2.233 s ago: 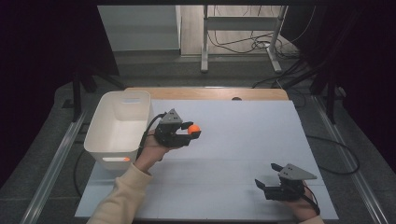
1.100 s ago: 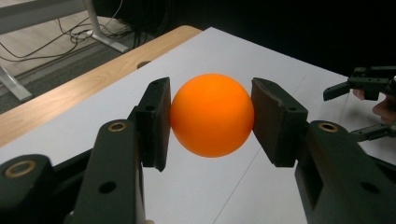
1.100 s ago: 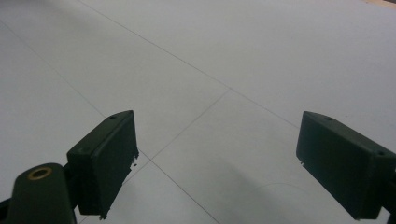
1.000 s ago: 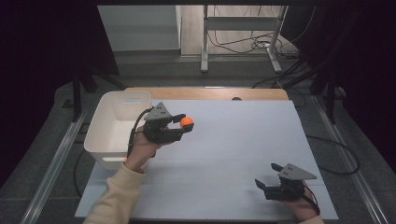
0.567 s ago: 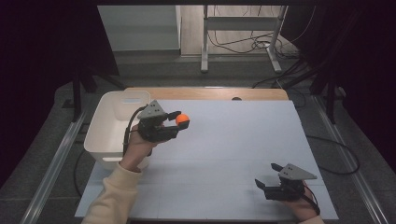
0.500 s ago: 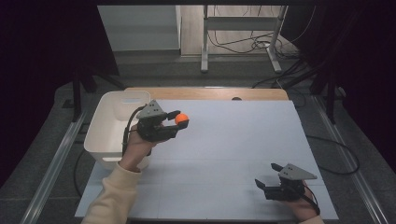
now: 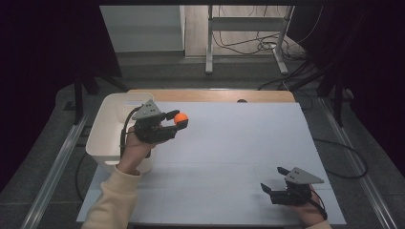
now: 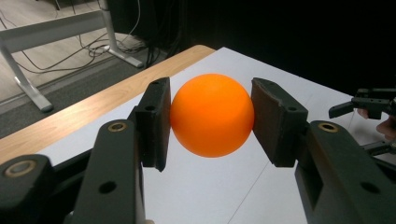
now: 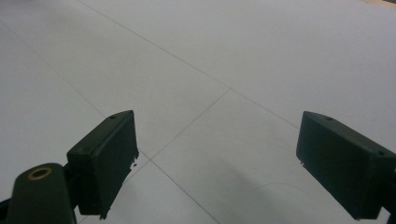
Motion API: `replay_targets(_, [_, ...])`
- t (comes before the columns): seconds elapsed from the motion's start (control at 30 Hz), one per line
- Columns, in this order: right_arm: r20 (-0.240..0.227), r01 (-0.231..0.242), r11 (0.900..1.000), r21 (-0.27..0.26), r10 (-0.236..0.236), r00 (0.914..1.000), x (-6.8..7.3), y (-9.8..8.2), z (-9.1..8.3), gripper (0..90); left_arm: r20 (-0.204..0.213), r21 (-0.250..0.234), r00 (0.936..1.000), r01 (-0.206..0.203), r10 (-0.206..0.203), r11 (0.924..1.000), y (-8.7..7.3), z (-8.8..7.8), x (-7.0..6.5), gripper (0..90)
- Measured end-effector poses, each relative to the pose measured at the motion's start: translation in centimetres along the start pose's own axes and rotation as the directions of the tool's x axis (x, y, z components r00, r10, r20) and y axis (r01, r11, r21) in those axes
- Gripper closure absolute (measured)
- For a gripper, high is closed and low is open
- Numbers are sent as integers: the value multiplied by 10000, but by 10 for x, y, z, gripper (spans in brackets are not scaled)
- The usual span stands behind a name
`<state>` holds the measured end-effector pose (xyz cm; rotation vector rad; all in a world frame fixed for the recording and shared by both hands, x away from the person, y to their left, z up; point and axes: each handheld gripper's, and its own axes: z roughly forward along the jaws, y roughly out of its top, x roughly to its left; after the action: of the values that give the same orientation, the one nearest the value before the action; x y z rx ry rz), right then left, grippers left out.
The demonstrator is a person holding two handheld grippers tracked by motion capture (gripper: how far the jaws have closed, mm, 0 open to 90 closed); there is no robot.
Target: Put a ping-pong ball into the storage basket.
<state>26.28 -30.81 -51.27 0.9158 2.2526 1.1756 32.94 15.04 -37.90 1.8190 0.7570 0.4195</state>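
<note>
An orange ball (image 8: 212, 115) is held clamped between the jaws of the left gripper (image 7: 171, 122), raised beside the white bin (image 7: 107, 136). The right gripper (image 7: 273, 187) is spread wide, empty, low over the white table (image 7: 248, 143).

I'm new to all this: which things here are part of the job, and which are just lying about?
In the job:
orange ball
white tub
left hand-held gripper, clamped on the ball

Just about:
right hand-held gripper, open, idle
metal frame
floor cables
</note>
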Motion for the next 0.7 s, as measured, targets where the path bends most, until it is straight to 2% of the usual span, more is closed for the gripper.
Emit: replay_targets(0.7, [8, 22, 10000, 0, -22, 10000, 0, 0, 0, 129, -428, -341, 9987, 260, -274, 9991, 0, -15, 12, 502])
